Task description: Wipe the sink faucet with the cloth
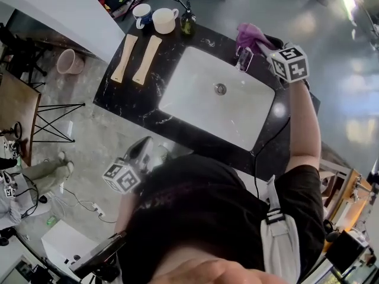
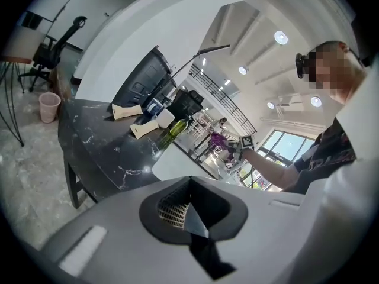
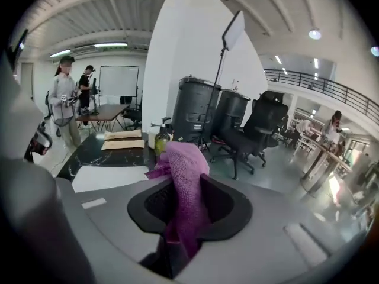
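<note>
One faucet [image 1: 244, 58] to wipe, and it stands at the far right rim of the white sink [image 1: 195, 76], a short chrome post set into the dark marble counter [image 1: 136, 99]. Right over it in the head view hangs the purple cloth [image 1: 251, 36], bunched and trailing down toward the chrome; whether it touches the metal I can't tell from here. The right gripper [image 1: 260, 46] has that cloth pinched firmly, and its own view shows the folds clamped between the jaws with the loose end spilling forward. So the faucet lies just below and slightly basin-side of the right gripper, and I'd judge the next move to be a short drop with the cloth leading. The left gripper [image 1: 142, 147] is well apart, held back at the near edge by the person's body, its jaws together on nothing. Further out, a green bottle [image 1: 187, 22] and two mugs sit near the sink's far left corner.
</note>
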Available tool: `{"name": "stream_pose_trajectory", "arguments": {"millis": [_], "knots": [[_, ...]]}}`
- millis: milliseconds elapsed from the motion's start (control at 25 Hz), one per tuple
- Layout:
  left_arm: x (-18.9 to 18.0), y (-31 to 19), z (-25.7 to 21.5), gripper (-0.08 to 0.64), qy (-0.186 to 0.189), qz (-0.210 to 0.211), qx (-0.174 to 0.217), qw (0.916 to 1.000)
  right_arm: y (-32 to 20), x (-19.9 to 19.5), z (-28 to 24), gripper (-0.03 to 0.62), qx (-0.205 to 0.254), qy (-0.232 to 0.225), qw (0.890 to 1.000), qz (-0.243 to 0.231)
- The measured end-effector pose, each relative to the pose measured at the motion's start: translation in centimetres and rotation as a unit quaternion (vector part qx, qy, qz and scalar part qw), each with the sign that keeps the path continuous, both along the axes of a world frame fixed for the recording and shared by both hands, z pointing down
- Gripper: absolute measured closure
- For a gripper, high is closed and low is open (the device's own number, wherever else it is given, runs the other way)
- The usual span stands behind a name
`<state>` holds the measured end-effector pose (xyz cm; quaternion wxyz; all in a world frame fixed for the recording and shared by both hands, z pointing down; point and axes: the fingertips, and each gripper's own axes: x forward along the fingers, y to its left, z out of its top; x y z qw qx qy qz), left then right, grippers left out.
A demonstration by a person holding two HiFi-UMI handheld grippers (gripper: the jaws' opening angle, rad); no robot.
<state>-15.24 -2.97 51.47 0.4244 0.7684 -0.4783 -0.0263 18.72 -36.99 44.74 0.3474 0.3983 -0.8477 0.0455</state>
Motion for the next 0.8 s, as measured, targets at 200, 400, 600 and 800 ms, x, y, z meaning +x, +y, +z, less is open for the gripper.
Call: {"name": "stream_pose_trajectory", "arguments": {"millis": [200,400,600,800], "knots": [[-0.4,0.8,0.3,0.56,-0.015,-0.029,-0.022,0.9992,-6.2,3.2,1.2,0.485,-0.124,-0.155,0.979,0.048],[0.2,1.1,0.9,0.56,-0.017,-0.05,-0.043,0.9977,-7.0,3.3,2.9,0.483,-0.319,-0.409,0.855,0.012],[1.3,1.4,1.4,0.56,-0.032,-0.053,-0.062,0.9962,-7.4,3.5,9.7,0.483,-0.393,-0.411,0.822,0.035],[1.3,2.3,1.7,0.56,-0.041,-0.069,-0.079,0.9937,-6.4,2.9,16.6,0.485,-0.464,-0.259,0.842,0.098]]}}
